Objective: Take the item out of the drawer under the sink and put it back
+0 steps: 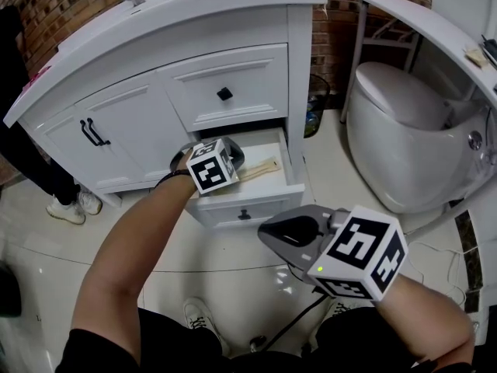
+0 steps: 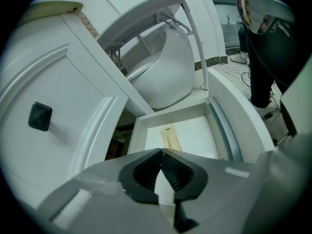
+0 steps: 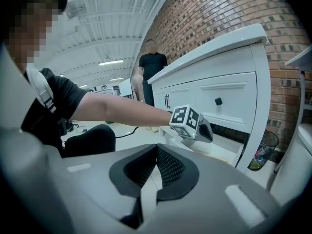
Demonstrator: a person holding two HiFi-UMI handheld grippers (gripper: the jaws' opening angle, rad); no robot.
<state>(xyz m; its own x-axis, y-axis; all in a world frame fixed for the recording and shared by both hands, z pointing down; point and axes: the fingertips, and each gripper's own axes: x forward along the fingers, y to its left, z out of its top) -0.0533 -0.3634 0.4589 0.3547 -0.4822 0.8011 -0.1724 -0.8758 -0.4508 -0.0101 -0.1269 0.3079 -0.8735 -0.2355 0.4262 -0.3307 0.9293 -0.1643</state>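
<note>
The white vanity's lower drawer (image 1: 260, 195) is pulled out. A flat tan item (image 1: 261, 168) lies on its floor, seen from above in the left gripper view (image 2: 170, 138). My left gripper (image 1: 234, 155) hovers just above the drawer's left part, its jaws shut with nothing between them (image 2: 161, 153); the item rests beyond its tips, untouched. My right gripper (image 1: 271, 236) is held low in front of the drawer, away from it, and is shut and empty (image 3: 156, 148). The right gripper view shows the left gripper (image 3: 206, 130) over the drawer (image 3: 218, 153).
Above the open drawer is a shut drawer with a black knob (image 1: 224, 93); cabinet doors with black handles (image 1: 93, 133) are to the left. A white toilet (image 1: 404, 130) stands at the right, a waste basket (image 1: 314, 103) between. A bystander's shoes (image 1: 70, 207) are at left.
</note>
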